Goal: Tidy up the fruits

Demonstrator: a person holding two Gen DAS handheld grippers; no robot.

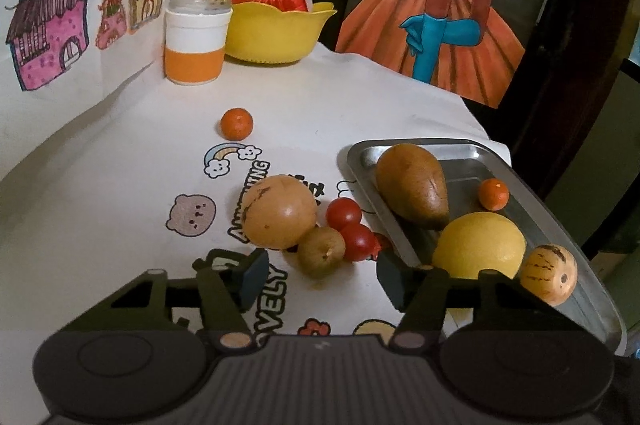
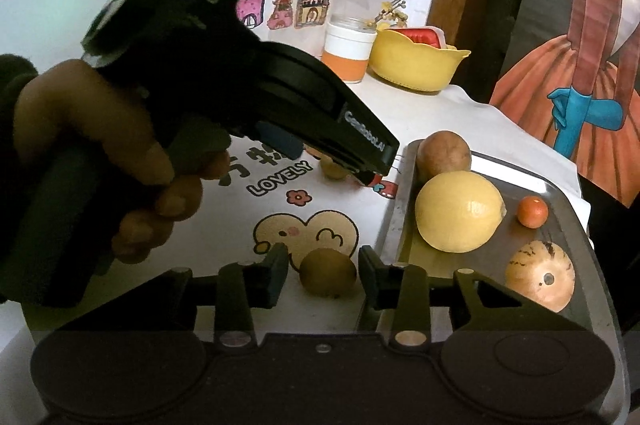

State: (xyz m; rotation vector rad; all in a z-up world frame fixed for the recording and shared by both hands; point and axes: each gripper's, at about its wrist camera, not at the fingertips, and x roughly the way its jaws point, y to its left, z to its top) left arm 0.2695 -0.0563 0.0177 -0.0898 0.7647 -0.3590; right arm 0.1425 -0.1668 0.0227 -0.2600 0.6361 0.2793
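Left gripper (image 1: pixel 320 275): held spread, empty, above a small brown fruit (image 1: pixel 321 251) on the surface (image 1: pixel 120 193)
Right gripper (image 2: pixel 323 275): held spread around another small brown fruit (image 2: pixel 328 273), unpinched
Tray (image 1: pixel 560 225): loaded with lemon (image 1: pixel 480 245), at right

On the bench (image 1: pixel 120 153), a metal tray (image 1: pixel 472 149) at the right holds a lemon (image 1: pixel 478 245) and a small orange (image 1: pixel 493 194). Left of the tray lie two cherry tomatoes (image 1: pixel 344 213). A cup (image 1: pixel 196 39) and bowl (image 1: pixel 276 33) stand behind.
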